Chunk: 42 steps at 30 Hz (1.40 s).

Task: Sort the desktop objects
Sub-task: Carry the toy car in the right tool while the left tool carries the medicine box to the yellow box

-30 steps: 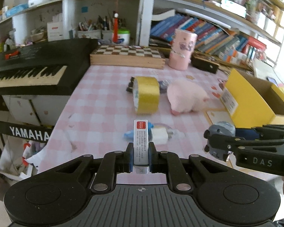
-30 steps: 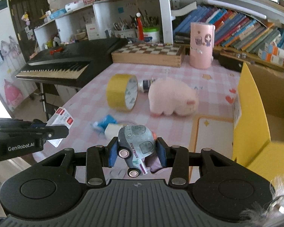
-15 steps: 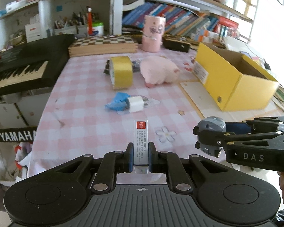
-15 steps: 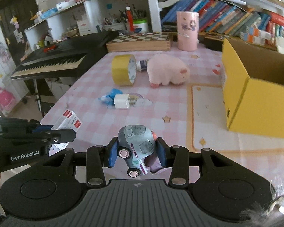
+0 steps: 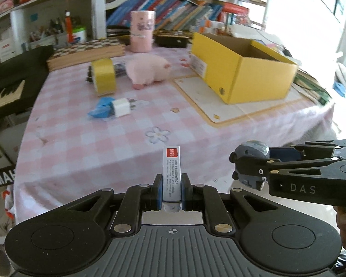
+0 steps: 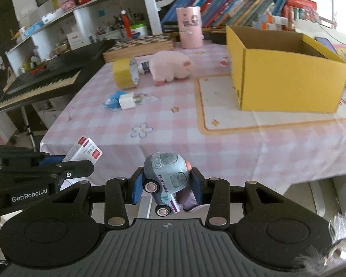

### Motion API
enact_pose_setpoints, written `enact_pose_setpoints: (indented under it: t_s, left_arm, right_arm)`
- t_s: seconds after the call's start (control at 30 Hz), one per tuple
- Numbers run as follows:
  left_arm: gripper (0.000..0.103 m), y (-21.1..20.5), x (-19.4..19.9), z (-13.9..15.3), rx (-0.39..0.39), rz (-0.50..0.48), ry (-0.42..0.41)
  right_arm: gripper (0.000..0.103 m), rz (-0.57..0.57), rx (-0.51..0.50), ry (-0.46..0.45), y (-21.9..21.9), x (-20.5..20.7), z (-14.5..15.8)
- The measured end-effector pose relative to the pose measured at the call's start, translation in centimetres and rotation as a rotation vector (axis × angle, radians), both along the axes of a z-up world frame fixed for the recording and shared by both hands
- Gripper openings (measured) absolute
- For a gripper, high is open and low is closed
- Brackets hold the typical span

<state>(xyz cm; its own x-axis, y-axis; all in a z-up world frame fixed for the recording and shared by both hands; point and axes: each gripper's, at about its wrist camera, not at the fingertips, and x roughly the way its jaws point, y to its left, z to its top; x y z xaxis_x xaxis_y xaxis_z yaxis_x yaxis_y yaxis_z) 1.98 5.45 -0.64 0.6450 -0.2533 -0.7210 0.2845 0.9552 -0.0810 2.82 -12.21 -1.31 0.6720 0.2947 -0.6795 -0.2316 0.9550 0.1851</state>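
Desktop objects were already in your grip, short of the table edge: the left gripper (image 5: 171, 192) pinched a slim, light white-and-red card box (image 5: 171, 173) fully closed, while the right gripper (image 6: 166, 188), part-open, clamped a slick, rounded grey-blue plastic toy truck (image 6: 166, 180) by its sides.

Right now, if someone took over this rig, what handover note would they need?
Left gripper: shut on a small white box.
Right gripper: shut on a toy truck.
Both are held off the near table edge.
On the table: yellow tape roll, pink plush, white charger beside a blue item.
Yellow box is open; its floor is hidden.
Left: place both held items, then sort the rest.
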Motion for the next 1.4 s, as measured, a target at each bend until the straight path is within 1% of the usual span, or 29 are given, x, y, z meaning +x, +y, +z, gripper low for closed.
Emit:
enact_pose_setpoints:
  t_s: [0.4, 1.0, 1.4]
  left_arm:
    - [0.013, -2.9, -0.5, 0.1, -0.012, -0.137, -0.007]
    - [0.013, -7.6, 1.2, 0.1, -0.017, -0.288, -0.014]
    - [0.013, -10.0, 2.9, -0.1, -0.018, -0.328, -0.011]
  right_arm:
    - [0.039, -0.134, -0.014, 0.001, -2.4, -2.8, 0.3]
    - [0.039, -0.28, -0.028, -0.001, -6.6, -3.5, 0.4]
    - [0.039, -0.313, -0.033, 0.01, -8.8, -2.5, 0.4]
